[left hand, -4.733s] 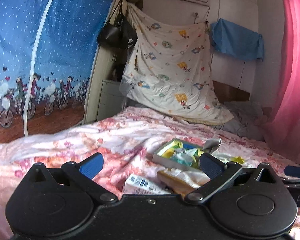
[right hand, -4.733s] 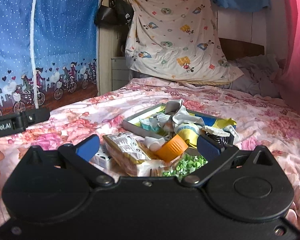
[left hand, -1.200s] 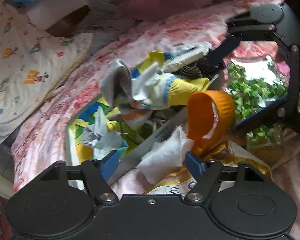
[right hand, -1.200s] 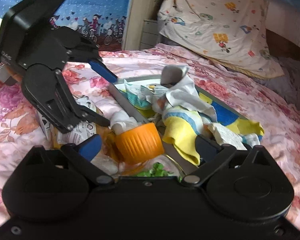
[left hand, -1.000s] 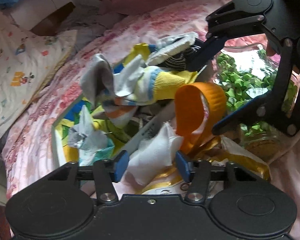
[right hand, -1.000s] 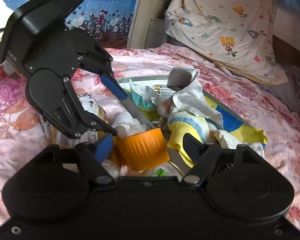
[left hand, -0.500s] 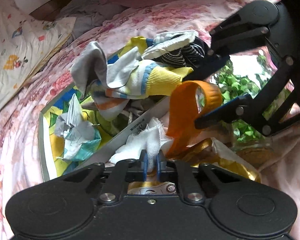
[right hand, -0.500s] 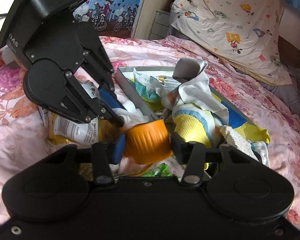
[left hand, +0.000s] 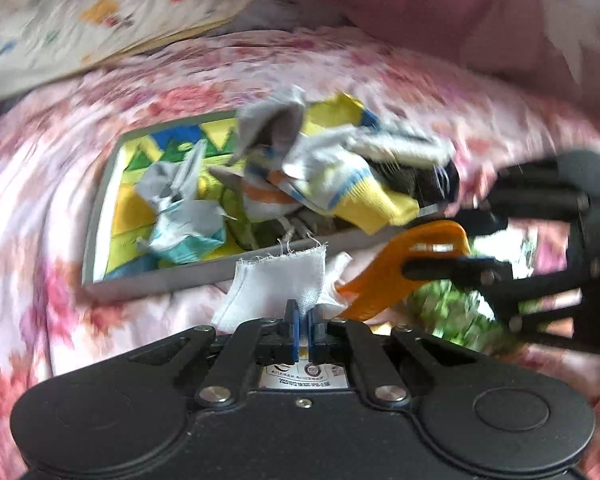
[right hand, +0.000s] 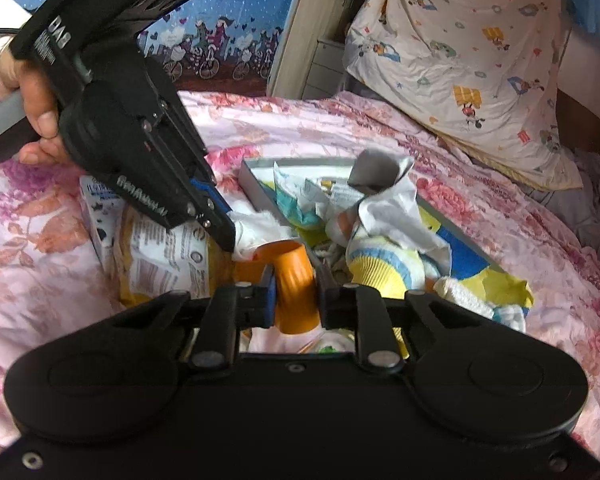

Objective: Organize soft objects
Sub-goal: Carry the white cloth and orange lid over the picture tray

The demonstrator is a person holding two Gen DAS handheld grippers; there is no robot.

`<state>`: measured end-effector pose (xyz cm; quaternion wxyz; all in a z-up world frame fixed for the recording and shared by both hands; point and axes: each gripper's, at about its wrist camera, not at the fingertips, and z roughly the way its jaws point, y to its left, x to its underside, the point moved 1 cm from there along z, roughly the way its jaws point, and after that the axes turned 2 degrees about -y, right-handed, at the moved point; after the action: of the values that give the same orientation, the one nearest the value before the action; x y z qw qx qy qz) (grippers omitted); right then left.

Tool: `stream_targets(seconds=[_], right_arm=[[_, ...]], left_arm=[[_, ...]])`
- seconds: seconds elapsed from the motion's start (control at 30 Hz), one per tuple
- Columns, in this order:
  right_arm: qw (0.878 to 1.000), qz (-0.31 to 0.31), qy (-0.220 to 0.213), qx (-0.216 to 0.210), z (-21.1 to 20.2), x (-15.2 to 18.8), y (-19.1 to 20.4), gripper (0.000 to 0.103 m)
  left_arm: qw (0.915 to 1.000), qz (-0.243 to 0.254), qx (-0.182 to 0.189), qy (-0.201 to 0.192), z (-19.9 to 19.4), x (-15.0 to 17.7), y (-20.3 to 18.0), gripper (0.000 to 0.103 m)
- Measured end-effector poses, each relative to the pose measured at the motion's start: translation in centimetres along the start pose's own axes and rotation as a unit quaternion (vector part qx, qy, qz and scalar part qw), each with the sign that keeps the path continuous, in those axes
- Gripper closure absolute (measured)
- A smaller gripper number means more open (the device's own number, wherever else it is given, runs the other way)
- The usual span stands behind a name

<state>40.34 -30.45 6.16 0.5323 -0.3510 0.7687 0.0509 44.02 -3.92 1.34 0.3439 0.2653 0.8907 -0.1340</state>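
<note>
Now, left wrist view: the left gripper (left hand: 300,330) is clenched on a frayed white cloth scrap (left hand: 278,284), held just near the shallow grey tray (left hand: 96,216) of socks, likely to drop it in.

Right wrist view: the right gripper (right hand: 296,294), jaws just closing, grasps the soft ribbed orange cup (right hand: 294,280), apparently pinning it aside so the cloth comes free.
</note>
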Motion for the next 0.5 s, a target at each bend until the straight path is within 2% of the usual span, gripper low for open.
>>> stream_targets(seconds=[0.23, 0.5], right_arm=[[0.999, 0.013, -0.024, 0.022, -2.0, -1.3, -1.0, 0.092], [0.994, 0.064, -0.077, 0.030, -3.6, -2.4, -3.4, 0.093]], left_arm=[[0.9947, -0.099, -0.026, -0.008, -2.6, -1.1, 1.3, 0.101], [0.9883, -0.129, -0.059, -0.057, -4.6, -3.7, 1.8, 0.101]])
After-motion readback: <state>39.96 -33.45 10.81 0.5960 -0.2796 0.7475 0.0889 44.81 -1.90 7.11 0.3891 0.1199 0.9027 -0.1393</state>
